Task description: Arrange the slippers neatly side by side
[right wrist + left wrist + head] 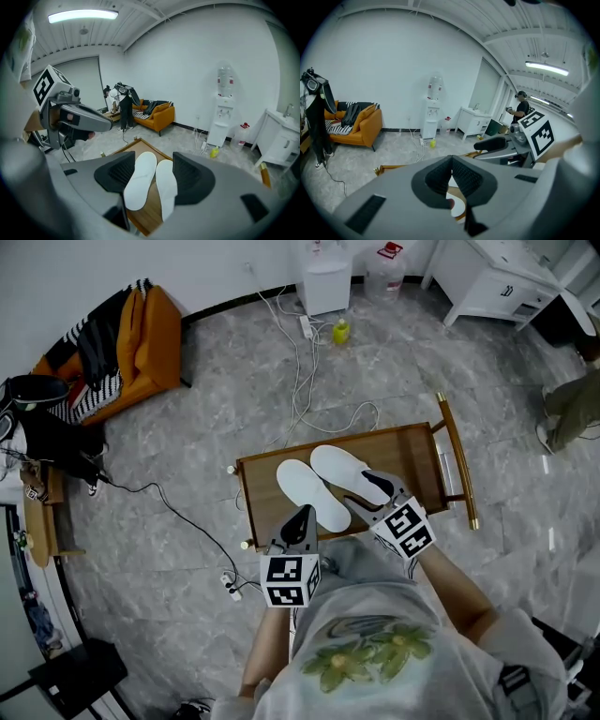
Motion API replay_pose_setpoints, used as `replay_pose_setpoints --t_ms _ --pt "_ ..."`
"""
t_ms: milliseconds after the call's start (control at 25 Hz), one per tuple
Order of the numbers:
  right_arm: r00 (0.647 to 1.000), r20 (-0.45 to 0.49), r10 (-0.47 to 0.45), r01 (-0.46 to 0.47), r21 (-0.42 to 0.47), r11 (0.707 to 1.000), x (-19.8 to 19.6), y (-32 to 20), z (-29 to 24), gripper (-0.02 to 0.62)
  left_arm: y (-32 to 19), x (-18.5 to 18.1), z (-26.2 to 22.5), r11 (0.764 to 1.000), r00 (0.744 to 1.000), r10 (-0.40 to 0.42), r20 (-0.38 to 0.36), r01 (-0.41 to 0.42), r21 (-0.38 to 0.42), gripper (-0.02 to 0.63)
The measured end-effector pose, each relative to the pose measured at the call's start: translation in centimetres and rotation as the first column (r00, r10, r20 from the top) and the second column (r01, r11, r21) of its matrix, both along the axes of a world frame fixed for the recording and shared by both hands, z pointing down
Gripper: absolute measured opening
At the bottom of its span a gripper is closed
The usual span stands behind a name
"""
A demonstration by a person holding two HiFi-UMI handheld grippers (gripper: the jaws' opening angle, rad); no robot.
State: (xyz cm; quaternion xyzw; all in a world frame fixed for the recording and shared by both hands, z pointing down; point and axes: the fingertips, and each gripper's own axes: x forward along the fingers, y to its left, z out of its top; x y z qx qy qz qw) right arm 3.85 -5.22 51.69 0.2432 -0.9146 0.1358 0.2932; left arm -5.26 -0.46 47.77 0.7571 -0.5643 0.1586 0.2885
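Step in hand: I judged this to be letting go after the last nudge, since the pair already looked close to done.
Slippers: the left slipper (312, 493) and the right slipper (342, 470) lay soles up on the wooden table (412, 451). They were side by side, long edges touching or nearly so, and both angled the same way.
Right gripper (153, 161): released. Its jaws stood wide apart at the heel end of the pair, and its own view showed both slippers through the gap with neither pad pressing on them.
Left gripper (452, 161): clenched on nothing, jaw tips met. It hovered at the near edge of the table, just beside the left slipper's heel.
Alignment: from the right gripper view, the left slipper's toe seemed to reach slightly further than the right one's. Whether the heels were level I could not tell, as my right gripper covered them in the head view.
Doing it well: I needed to draw the right gripper straight back and up, keeping the open jaws clear of both heels so neither slipper twisted.
If a fix was needed: I meant to push one heel gently with a closed tip, not re-grip it.
Risk: the slippers looked light and could slide on the smooth wood.
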Motion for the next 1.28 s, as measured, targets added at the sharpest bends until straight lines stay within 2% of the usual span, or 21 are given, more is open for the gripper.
replay_pose_setpoints --t_ms 240,760,1280 --pt "0.999 -0.045 -0.024 0.024 -0.012 1.000 0.2 -1.9 2.3 0.245 -1.2 0.5 1.5 0.999 1.000 -0.006 -0.005 0.005 -0.034 0.014" --pt "0.989 -0.098 -0.109 0.099 -0.105 0.990 -1.1 -3.4 7.6 0.261 -2.8 0.2 4.8 0.995 1.000 -0.023 -0.015 0.021 -0.099 0.015" --pt "0.957 -0.208 -0.200 0.165 -0.176 0.970 -0.8 -4.0 13.6 0.272 -4.2 0.3 7.0 0.989 0.999 -0.028 -0.020 0.025 -0.144 0.015"
